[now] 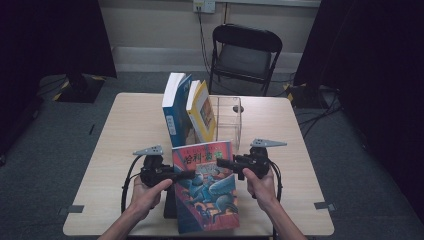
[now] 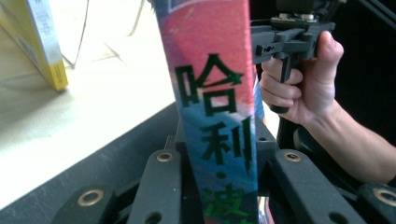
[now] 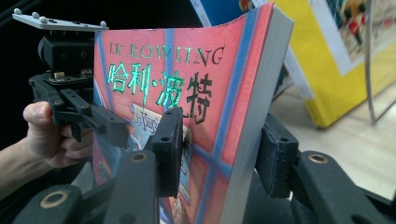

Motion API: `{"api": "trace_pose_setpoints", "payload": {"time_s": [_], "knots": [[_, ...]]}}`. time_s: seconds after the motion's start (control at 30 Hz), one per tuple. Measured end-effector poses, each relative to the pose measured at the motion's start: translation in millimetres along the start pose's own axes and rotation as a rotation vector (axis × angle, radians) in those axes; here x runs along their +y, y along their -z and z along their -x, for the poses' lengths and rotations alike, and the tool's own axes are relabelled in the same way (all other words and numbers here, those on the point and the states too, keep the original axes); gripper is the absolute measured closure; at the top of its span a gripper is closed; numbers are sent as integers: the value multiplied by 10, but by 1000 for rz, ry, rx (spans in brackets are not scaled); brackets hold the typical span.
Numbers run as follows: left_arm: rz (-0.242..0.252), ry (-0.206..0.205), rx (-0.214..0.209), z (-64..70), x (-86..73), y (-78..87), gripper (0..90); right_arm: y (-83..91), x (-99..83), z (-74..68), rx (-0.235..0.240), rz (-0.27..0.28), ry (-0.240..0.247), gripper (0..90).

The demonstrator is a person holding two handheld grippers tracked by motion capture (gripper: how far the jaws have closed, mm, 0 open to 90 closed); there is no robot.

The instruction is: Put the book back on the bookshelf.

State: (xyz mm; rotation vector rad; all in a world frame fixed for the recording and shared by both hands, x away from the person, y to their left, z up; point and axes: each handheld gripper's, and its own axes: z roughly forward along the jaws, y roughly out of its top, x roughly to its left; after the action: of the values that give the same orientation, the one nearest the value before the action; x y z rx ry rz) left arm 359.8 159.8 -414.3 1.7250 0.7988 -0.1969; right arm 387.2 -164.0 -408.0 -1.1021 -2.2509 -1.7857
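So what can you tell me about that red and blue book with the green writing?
The red and blue paperback book has shiny green Chinese letters and a pale author's name on a glossy cover with a drawn blue creature. Its pale page edges show in the right gripper view. It is held up above the light wooden table, cover facing the person. The left gripper is clamped on its spine side, the right gripper on its page edge.

Left gripper [image 1: 186,174]: gripped in left hand [image 1: 146,192], jaws pointing right, clamped shut
Right gripper [image 1: 223,162]: gripped in right hand [image 1: 261,184], jaws pointing left, clamped shut
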Motion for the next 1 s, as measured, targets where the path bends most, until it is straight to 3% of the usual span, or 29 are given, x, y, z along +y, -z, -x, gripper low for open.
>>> {"api": "trace_pose_setpoints", "payload": {"time_s": [0.17,0.4,0.5,0.6,0.8,1.0], "knots": [[22,-24,7,31,117,40,730,30,145,-71,-22,19,49,572],[38,-95,48,134,268,84,728,43,264,-100,-22,50,78,573],[69,-104,51,180,333,106,741,73,321,-125,-23,74,90,571],[84,-162,82,253,398,126,747,112,396,-181,-34,96,119,572],[121,-265,137,356,427,159,747,123,481,-248,-44,121,163,569],[133,-276,149,369,372,208,742,84,498,-298,-41,143,197,553]]}}
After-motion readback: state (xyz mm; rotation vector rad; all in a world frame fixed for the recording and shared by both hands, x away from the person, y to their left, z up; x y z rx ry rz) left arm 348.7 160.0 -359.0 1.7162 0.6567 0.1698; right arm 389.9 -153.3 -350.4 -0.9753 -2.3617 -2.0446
